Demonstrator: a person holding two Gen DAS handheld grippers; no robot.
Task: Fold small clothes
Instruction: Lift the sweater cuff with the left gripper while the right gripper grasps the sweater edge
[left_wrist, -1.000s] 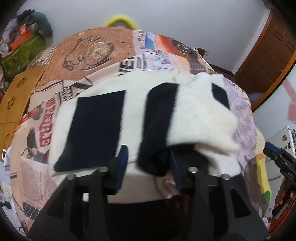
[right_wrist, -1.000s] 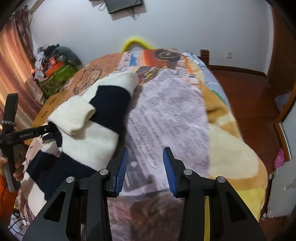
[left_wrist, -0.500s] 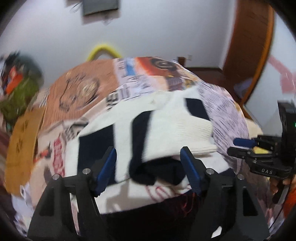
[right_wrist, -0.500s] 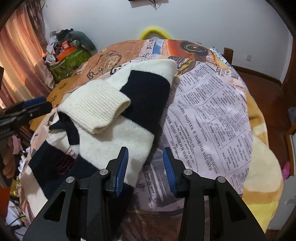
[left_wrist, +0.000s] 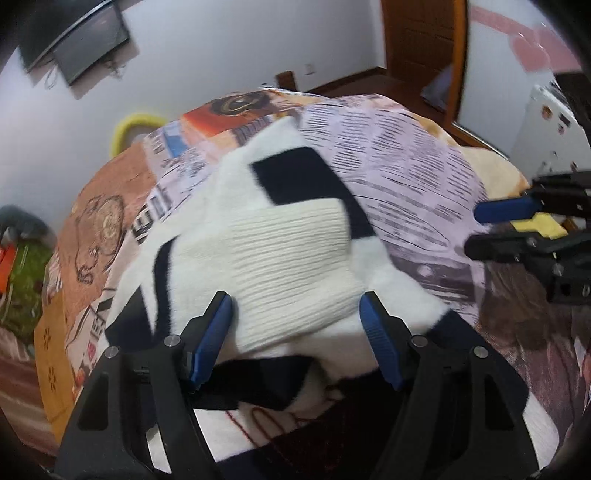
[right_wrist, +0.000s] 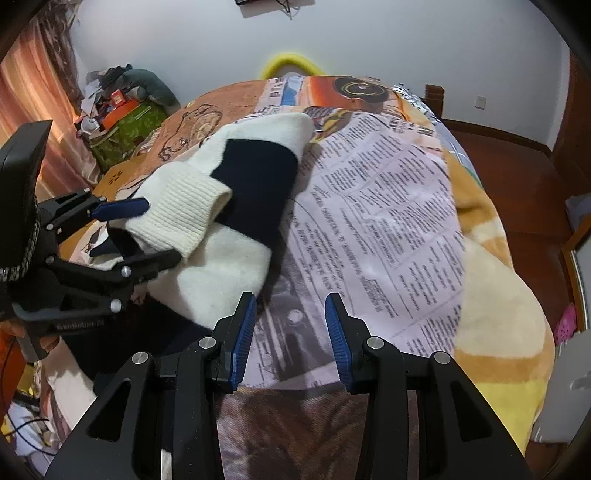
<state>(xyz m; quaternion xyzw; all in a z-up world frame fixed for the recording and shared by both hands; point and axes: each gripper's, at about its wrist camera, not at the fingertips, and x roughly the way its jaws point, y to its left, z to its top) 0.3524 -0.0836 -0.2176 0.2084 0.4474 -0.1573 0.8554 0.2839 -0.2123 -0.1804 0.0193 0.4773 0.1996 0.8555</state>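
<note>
A cream and navy striped sweater (left_wrist: 288, 251) lies on the bed, one sleeve folded across its body, the ribbed cream cuff (right_wrist: 184, 206) on top. My left gripper (left_wrist: 295, 332) hovers over that cuff with its jaws wide apart; the cuff sits in the gap and the pads do not press it. From the right wrist view the left gripper (right_wrist: 162, 229) comes in from the left, one finger above and one below the cuff end. My right gripper (right_wrist: 290, 321) is open and holds nothing, just right of the sweater's (right_wrist: 236, 229) edge above the blanket. It shows in the left wrist view as the right gripper (left_wrist: 472, 230).
A newspaper-print blanket (right_wrist: 388, 221) covers the bed. A yellow hoop (right_wrist: 291, 61) stands at the head end. A green bag with clutter (right_wrist: 129, 122) and curtains are at the left. Wooden floor (right_wrist: 517, 166) lies right of the bed, a door (left_wrist: 417, 37) beyond.
My left gripper's jaws went from shut on the dark sleeve edge to wide apart, and it rolled and swung sideways. The sleeve now rests on the sweater. The right gripper drew closer to the sweater.
</note>
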